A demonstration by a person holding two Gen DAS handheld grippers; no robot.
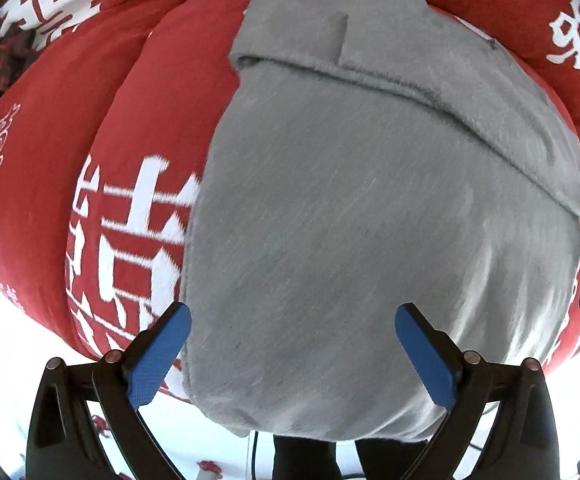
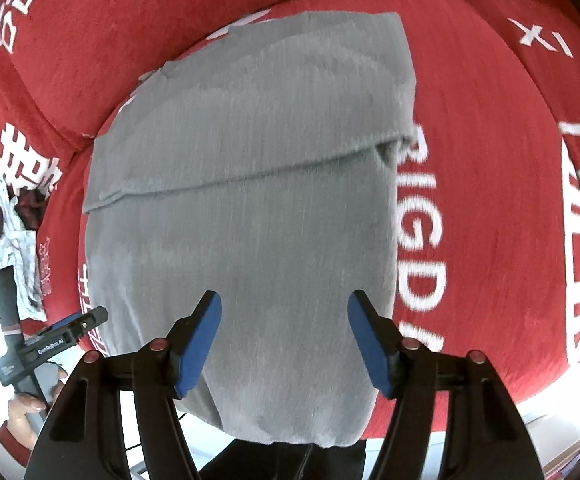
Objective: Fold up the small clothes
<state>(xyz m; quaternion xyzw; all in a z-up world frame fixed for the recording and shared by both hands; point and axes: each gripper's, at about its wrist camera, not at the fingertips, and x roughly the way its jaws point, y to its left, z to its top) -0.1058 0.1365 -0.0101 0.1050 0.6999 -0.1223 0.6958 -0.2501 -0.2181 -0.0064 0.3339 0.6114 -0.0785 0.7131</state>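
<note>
Grey garment (image 1: pixel 370 208) flat on red cushion (image 1: pixel 49 168), under both open grippers.

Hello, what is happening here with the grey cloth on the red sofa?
A person is folding a grey garment on a red cushion printed with white characters. One part is already folded over at the far end. The left claw and the right claw both hang open above the near end of the garment, and neither holds anything. Other clothes lie in a pile at the side.

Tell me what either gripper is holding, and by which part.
Nothing: left gripper and right gripper both stand open above the folded grey knit garment, pads clear of it.
</note>
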